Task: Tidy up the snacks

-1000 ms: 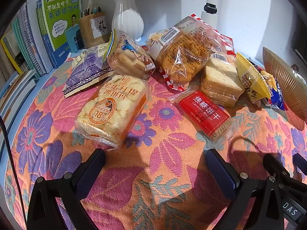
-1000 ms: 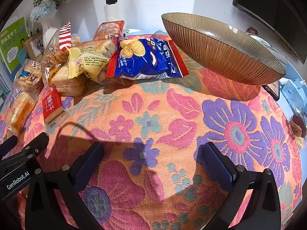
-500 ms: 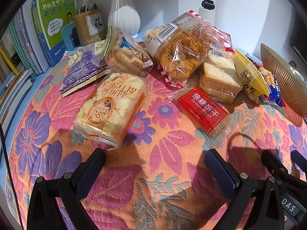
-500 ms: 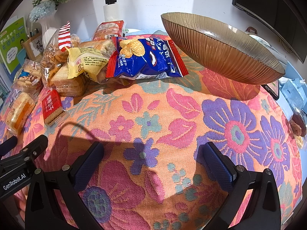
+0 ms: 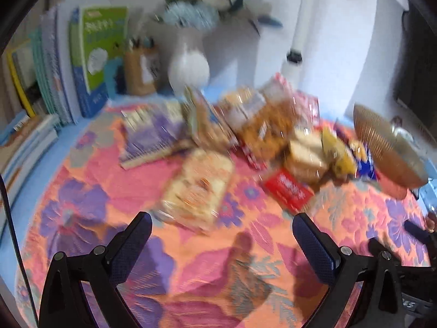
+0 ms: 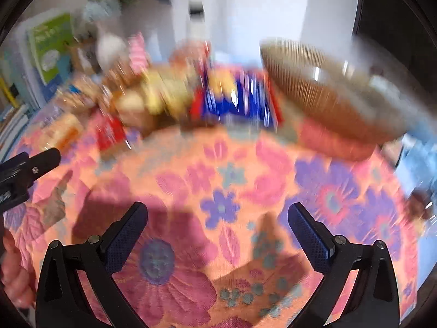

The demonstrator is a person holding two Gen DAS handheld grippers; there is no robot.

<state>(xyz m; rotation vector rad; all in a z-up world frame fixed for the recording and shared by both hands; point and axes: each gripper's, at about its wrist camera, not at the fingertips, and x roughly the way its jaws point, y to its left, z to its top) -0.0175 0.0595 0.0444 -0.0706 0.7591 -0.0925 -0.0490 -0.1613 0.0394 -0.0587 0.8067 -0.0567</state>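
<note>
Left wrist view, blurred: the left gripper (image 5: pixel 221 229) hangs spread wide over the floral tablecloth (image 5: pixel 240 268), holding nothing. Just beyond its left finger lies the pale bread pack (image 5: pixel 198 188), long axis running from near-left to far-right. To its right sits the red biscuit packet (image 5: pixel 289 188), angled from far-left to near-right. Farther back lie a purple bag (image 5: pixel 148 136) and a clear bag of buns (image 5: pixel 262 125); books (image 5: pixel 92 63) and a white vase (image 5: pixel 189 69) stand behind.

Right wrist view, also blurred: the right gripper (image 6: pixel 217 218) is likewise spread and empty. Only here the blue chip bag (image 6: pixel 237 97) shows broadly, beside the ribbed bowl (image 6: pixel 325 101) at far right.
</note>
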